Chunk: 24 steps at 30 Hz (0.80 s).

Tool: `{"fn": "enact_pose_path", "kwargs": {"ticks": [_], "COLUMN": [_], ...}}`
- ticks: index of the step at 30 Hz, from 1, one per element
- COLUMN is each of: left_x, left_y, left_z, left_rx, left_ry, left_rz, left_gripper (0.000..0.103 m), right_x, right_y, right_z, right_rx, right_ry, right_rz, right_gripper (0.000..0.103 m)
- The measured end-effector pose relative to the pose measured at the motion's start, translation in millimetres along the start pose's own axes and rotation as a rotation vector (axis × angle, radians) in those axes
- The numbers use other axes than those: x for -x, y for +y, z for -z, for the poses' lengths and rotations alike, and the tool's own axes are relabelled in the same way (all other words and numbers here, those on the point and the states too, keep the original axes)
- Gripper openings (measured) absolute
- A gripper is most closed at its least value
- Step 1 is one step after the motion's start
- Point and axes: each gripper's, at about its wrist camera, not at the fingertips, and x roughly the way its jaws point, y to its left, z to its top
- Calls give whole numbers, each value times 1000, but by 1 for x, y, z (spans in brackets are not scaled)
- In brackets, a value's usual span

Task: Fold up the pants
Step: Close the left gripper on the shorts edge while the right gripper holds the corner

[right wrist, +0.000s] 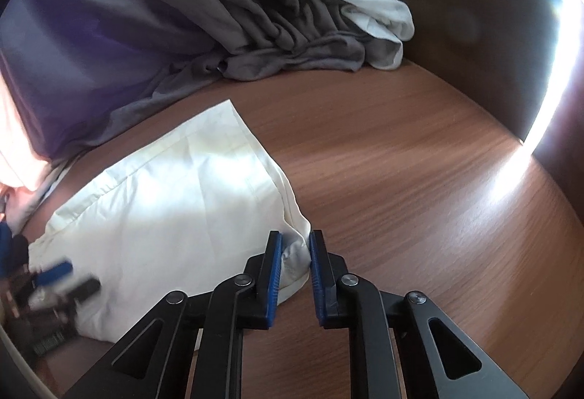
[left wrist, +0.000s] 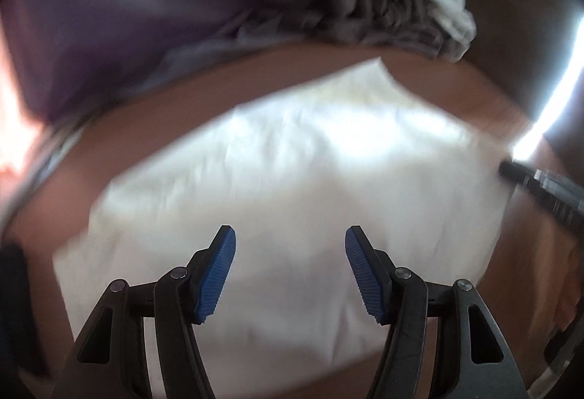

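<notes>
Right wrist view: right tongs pinch the folded cream cotton pants at their 5 o'clock corner; left tongs hover released; lift evenly, judging by slack.

pants: 1 | grippers: 2 (left gripper, right gripper) | table: 1

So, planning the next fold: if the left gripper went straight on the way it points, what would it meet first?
Probably the white pants, spread flat on the wooden table. The left gripper is open over them; the blur hides how far off.
</notes>
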Motion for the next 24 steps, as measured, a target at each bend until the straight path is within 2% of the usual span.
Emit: {"fn": "enact_pose_path", "kwargs": {"ticks": [2, 6, 8, 13, 15, 18, 24], "left_x": [-7, -33, -49, -90, -103, -121, -139], "left_y": [-3, -15, -22, -48, -53, -56, -63], "left_z": [-23, -73, -96, -132, -143, -158, -165], "left_rx": [-65, -241, -320, -472, -495, -515, -556], "left_ry": [-32, -59, -51, 6, 24, 69, 123], "left_rz": [27, 136, 183, 286, 326, 391, 411], "left_gripper": [62, 58, 52, 44, 40, 38, 35], "right_x": [-1, -6, -8, -17, -20, -26, -35], "right_y": [0, -2, -3, -5, -5, -4, -2], "right_z": [0, 1, 1, -3, -5, -9, -20], "right_rx": [1, -21, -35, -85, -90, -99, -120], "right_ry": [2, 24, 37, 84, 100, 120, 161], "right_rz": [1, 1, 6, 28, 42, 62, 87], "right_gripper": [16, 16, 16, 16, 16, 16, 16]}}
